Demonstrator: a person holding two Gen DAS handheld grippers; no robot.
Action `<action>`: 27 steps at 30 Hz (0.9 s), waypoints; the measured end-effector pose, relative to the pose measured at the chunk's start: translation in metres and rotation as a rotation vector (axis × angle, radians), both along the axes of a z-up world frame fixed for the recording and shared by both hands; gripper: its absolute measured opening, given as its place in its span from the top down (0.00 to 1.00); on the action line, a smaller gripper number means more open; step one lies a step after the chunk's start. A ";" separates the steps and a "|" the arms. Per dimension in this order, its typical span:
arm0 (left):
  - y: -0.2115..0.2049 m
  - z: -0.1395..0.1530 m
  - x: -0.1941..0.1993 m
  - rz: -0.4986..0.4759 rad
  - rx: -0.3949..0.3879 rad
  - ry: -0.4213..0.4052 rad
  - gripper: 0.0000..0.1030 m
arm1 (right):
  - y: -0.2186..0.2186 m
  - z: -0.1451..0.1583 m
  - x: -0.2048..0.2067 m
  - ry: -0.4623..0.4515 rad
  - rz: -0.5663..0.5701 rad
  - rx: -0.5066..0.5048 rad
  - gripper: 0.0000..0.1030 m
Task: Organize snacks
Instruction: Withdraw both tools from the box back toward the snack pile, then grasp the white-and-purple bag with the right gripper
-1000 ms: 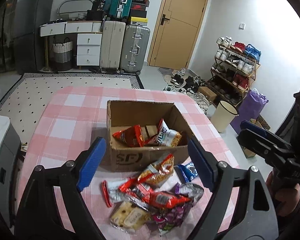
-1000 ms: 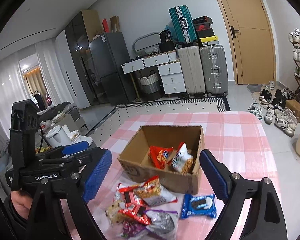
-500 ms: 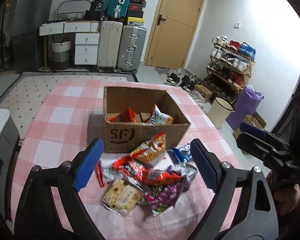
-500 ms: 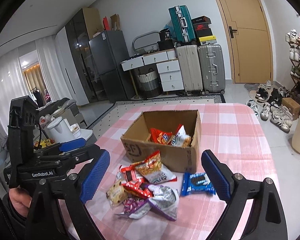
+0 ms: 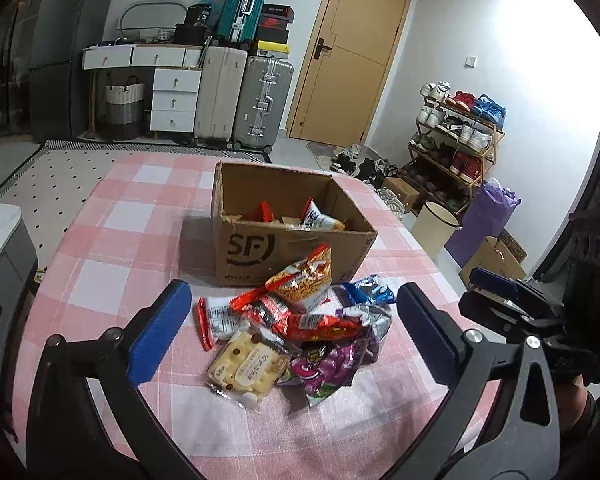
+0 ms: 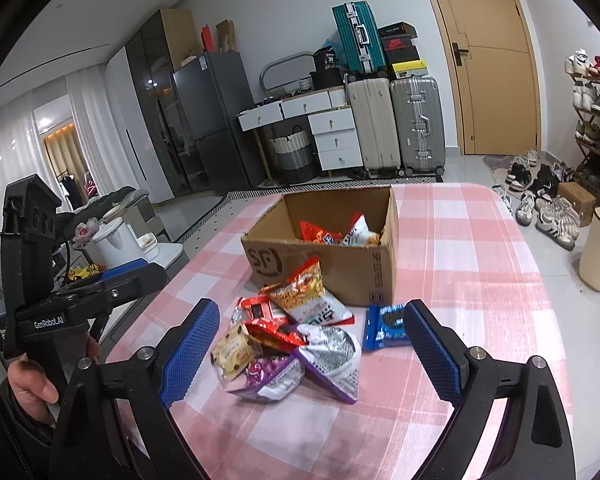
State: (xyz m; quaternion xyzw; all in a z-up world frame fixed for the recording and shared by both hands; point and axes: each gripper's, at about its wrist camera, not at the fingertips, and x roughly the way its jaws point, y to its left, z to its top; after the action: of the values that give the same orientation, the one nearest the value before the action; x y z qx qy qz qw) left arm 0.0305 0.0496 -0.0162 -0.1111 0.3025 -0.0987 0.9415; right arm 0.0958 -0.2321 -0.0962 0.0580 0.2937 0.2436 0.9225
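On the pink checked tablecloth [image 5: 112, 248] a heap of snack packets [image 5: 296, 332] lies loose at 6 o'clock of the open cardboard box [image 5: 284, 240], which already holds a few packets, and an orange noodle bag [image 5: 304, 276] leans on its front wall. The left gripper [image 5: 290, 334] hovers over the heap, its jaws having just been opening and now spread wide with nothing pressed between them. The right gripper [image 6: 312, 344] is likewise spread and empty, a blue cookie packet [image 6: 386, 326] just inside its 3 o'clock finger; suitcases [image 6: 396, 120] and a shoe rack [image 5: 456, 140] stand well beyond.

"SF" on the cardboard box [image 5: 284, 240]; apparently "GenRobot.AI" on the left gripper [image 6: 48, 323].
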 end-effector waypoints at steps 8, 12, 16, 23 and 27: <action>0.000 -0.023 -0.004 0.000 0.006 0.032 0.00 | 0.000 -0.023 0.003 0.046 -0.002 0.003 0.08; -0.002 -0.031 -0.001 -0.006 0.012 0.041 0.01 | -0.001 -0.033 0.008 0.069 0.000 0.005 0.08; -0.004 -0.039 0.000 -0.013 0.012 0.044 0.00 | 0.001 -0.046 0.015 0.095 0.002 -0.003 0.08; 0.005 -0.044 0.003 0.014 -0.010 0.022 0.00 | 0.005 -0.068 0.031 0.143 0.010 -0.011 0.08; 0.008 -0.050 0.008 0.012 -0.013 0.038 0.01 | 0.008 -0.081 0.042 0.171 0.010 -0.013 0.08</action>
State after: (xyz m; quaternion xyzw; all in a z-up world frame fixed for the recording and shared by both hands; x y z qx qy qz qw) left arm 0.0388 0.0572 -0.0663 -0.1210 0.3189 -0.0929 0.9354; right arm 0.1375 -0.2246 -0.1772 0.0710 0.3731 0.2405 0.8933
